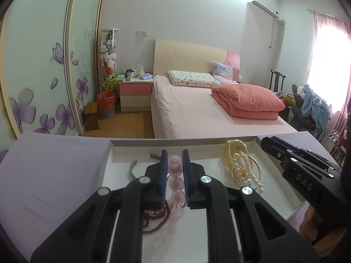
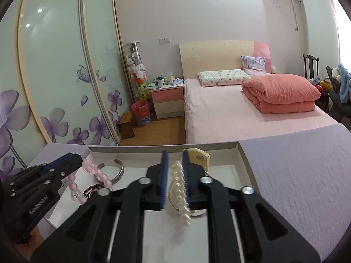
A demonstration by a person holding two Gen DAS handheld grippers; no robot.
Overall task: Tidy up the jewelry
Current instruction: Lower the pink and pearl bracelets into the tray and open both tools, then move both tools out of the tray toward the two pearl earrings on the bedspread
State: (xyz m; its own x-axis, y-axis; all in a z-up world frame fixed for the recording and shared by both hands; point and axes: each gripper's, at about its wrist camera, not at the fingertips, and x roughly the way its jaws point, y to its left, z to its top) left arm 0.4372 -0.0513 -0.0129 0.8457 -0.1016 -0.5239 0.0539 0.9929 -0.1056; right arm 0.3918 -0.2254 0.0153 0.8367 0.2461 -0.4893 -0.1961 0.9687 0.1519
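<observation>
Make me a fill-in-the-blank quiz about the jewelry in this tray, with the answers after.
1. The left gripper is shut on the string of big ____ translucent beads.
2. The pearl-covered hair clip lies between the fingers of the ____ gripper.
3. The open silver cuff bangle lies inside the shallow white ____.

Answers: pink; right; tray

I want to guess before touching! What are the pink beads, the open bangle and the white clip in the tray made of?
Pink beads: see-through and glossy, likely glass or plastic. Bangle: dull grey shine, probably metal. White clip: rows of pearly, shiny knobs, likely imitation pearls, though that's hard to tell.
</observation>
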